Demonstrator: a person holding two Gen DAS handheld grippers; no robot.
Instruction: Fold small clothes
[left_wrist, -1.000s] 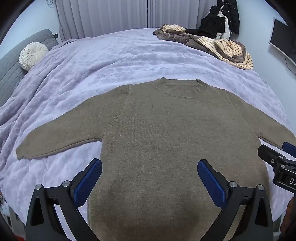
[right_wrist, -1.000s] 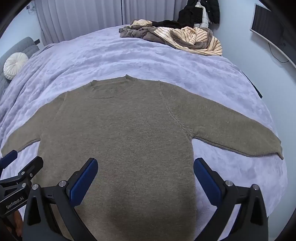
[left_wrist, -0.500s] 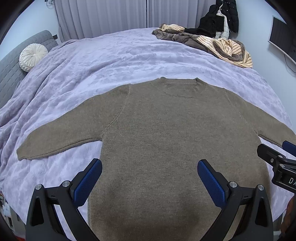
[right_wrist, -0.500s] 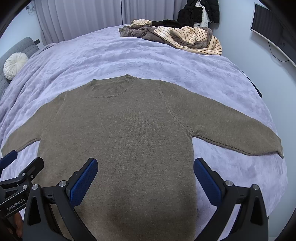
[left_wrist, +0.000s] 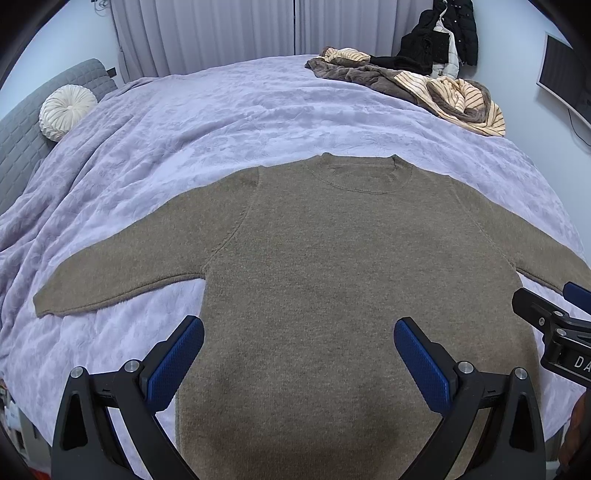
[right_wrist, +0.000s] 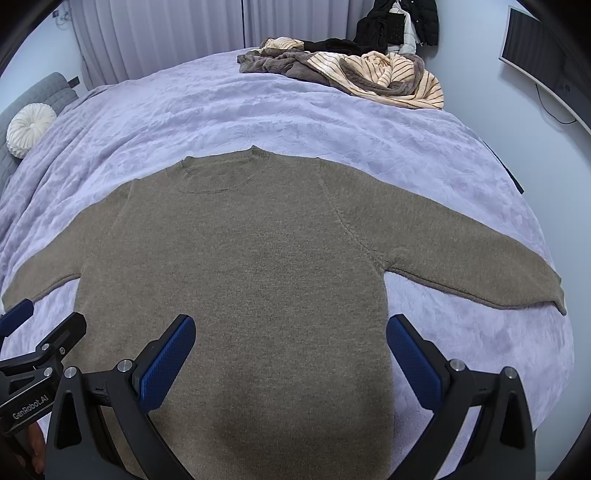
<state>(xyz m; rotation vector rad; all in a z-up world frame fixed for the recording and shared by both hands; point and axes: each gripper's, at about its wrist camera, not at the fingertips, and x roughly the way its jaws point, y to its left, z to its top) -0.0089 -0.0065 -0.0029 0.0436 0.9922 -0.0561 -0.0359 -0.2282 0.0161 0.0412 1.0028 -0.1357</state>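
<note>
An olive-brown knit sweater (left_wrist: 325, 266) lies flat, face up, on the lavender bedspread (left_wrist: 207, 122), collar away from me and both sleeves spread out sideways. It also shows in the right wrist view (right_wrist: 243, 258). My left gripper (left_wrist: 299, 332) is open and empty, hovering over the sweater's lower body. My right gripper (right_wrist: 290, 328) is open and empty, also over the lower body, to the right of the left one. The right gripper's finger shows at the right edge of the left wrist view (left_wrist: 546, 321); the left gripper shows at the left edge of the right wrist view (right_wrist: 40, 347).
A heap of brown and striped clothes (left_wrist: 424, 92) lies at the bed's far right. A round white cushion (left_wrist: 68, 110) leans on a grey headboard (left_wrist: 22, 125) at the left. Dark jackets (left_wrist: 443, 33) hang at the back; a monitor (left_wrist: 565, 77) is on the right wall.
Both views have shifted very slightly; the sweater lies as before and both grippers stay open above it.
</note>
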